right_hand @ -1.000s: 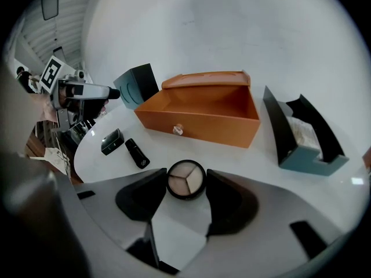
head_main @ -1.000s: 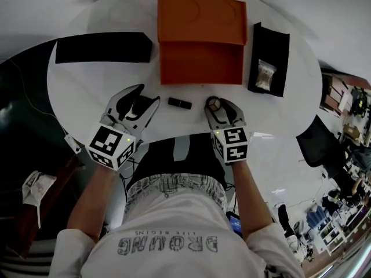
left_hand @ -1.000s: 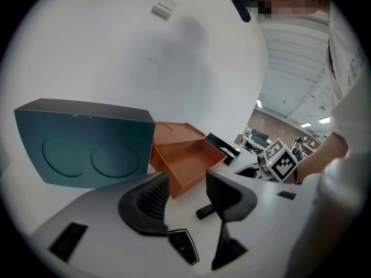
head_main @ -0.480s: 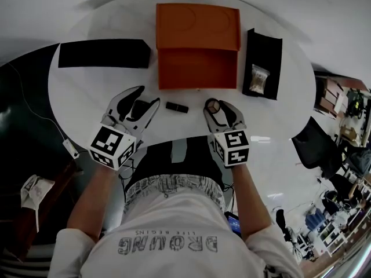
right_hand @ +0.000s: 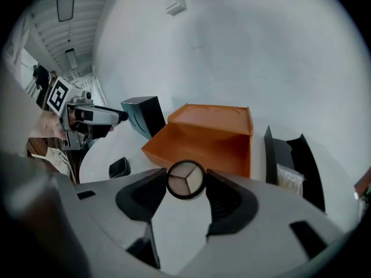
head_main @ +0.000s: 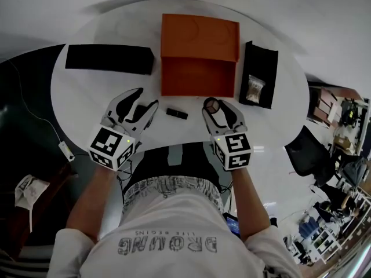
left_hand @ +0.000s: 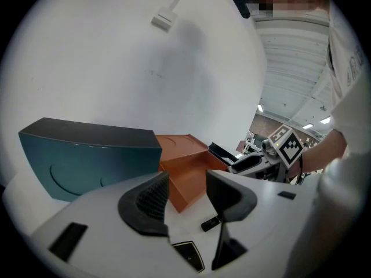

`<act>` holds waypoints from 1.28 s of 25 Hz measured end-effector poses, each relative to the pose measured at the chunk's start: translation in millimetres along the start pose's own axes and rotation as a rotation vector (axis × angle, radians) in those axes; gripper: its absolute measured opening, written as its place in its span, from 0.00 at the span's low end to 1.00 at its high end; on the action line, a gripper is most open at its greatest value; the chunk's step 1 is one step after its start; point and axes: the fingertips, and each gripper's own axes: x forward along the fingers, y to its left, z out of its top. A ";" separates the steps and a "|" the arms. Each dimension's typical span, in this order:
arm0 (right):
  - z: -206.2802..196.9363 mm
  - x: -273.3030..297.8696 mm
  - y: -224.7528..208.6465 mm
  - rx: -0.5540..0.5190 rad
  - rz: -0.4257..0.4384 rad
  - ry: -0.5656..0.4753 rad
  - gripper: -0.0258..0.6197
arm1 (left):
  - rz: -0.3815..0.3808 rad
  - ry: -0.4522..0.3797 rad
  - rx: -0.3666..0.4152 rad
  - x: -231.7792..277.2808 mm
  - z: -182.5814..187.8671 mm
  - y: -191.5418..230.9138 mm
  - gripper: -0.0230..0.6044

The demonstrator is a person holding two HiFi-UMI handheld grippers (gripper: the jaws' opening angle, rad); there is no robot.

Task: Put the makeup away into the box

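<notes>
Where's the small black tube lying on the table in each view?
Head view: small black tube at centre, just in front of the orange box.
Left gripper view: low centre, below the box.
Right gripper view: left side, left of the box.
Shared landmark: the orange box.

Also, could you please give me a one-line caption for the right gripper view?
Right gripper clamps a round eyeshadow compact before the open orange box.
</notes>
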 end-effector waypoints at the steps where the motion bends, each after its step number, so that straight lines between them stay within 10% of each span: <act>1: 3.9 0.7 0.2 -0.007 0.002 -0.002 0.39 | 0.006 -0.004 -0.002 -1.8 1.2 1.9 0.38; 32: 76.3 110.6 26.5 -0.133 0.188 0.104 0.39 | 0.191 -0.006 -0.127 -35.8 -10.8 78.7 0.38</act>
